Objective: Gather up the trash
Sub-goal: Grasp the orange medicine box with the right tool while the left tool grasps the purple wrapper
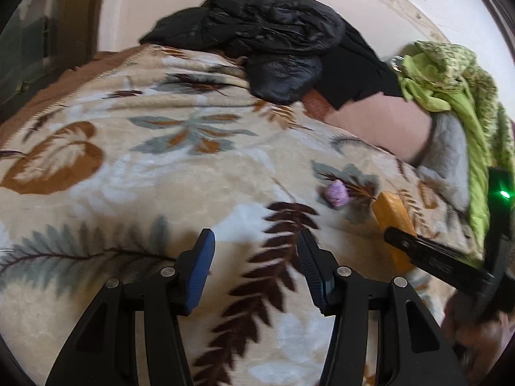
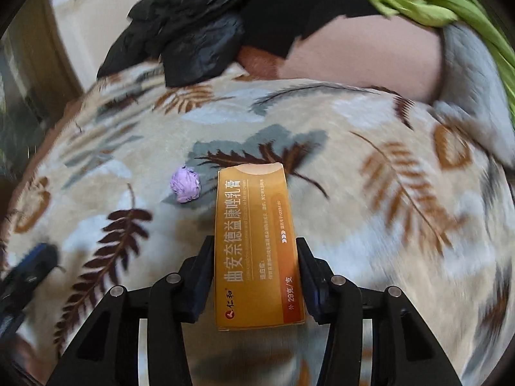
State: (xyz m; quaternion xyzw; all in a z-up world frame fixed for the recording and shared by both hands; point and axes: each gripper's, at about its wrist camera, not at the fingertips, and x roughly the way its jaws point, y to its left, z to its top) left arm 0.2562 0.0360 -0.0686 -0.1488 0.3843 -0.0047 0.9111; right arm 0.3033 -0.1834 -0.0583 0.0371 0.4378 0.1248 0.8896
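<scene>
On the bed's blanket, my right hand-held gripper clamps the orange box. The purple wad lies uncollected just beside it. My left hand-held gripper hangs wide, empty. Collection appears barely begun.

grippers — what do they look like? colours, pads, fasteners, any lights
Both the left gripper and the right gripper are matte black linkage frames with silver round pivot pins and blue ribbed finger pads. A green indicator light glows on the right unit's body.
</scene>
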